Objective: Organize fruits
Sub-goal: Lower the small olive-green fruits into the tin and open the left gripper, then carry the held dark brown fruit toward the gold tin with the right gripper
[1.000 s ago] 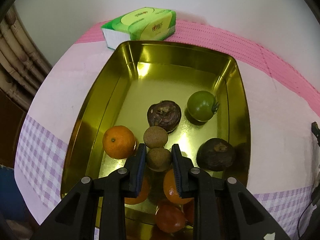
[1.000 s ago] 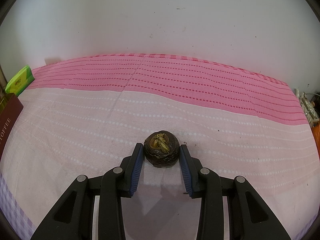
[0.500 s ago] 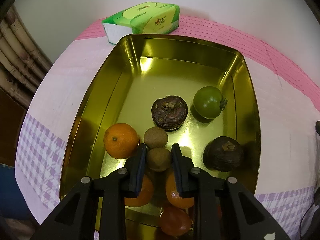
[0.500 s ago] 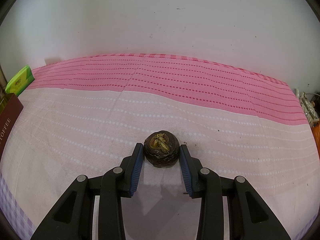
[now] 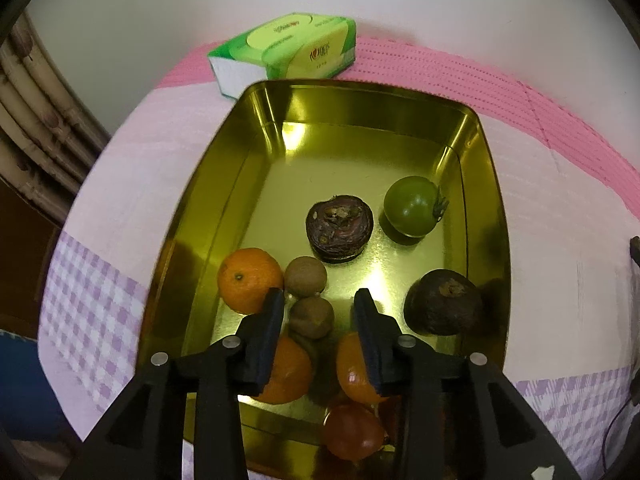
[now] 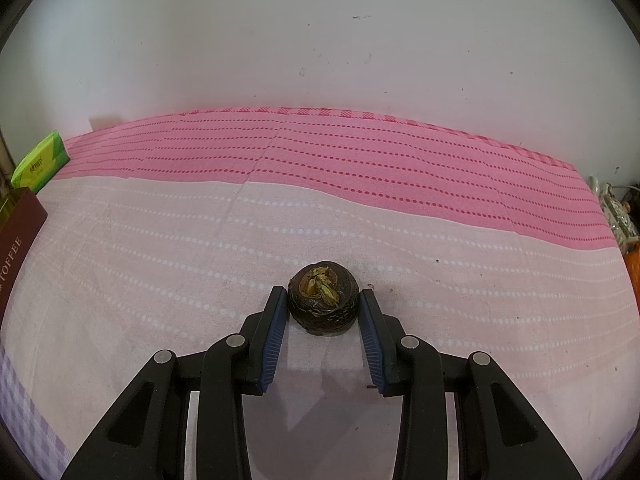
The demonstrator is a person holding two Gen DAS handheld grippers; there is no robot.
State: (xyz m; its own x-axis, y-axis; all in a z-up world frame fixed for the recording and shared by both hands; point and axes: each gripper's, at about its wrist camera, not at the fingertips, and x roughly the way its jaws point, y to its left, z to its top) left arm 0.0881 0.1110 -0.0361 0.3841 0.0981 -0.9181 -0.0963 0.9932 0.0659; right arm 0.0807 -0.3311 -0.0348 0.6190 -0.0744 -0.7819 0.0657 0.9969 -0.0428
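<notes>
**Left tongs letting go, right tongs gripping**

The left gripper (image 5: 319,306) is opening its jaws over the gold tray (image 5: 192,216) — releasing a small brown fruit (image 5: 311,317) beside its twin (image 5: 305,276) to group like with like. The right gripper (image 6: 323,308) is clamping a dark round fruit (image 6: 323,303) resting on the pink cloth (image 6: 160,248), seemingly readying it for transfer.

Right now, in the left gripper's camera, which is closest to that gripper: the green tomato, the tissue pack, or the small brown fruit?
1. Small brown fruit, between the left gripper fingers.
2. Green tomato, farther right in the tray.
3. Tissue pack, beyond the tray.
</notes>
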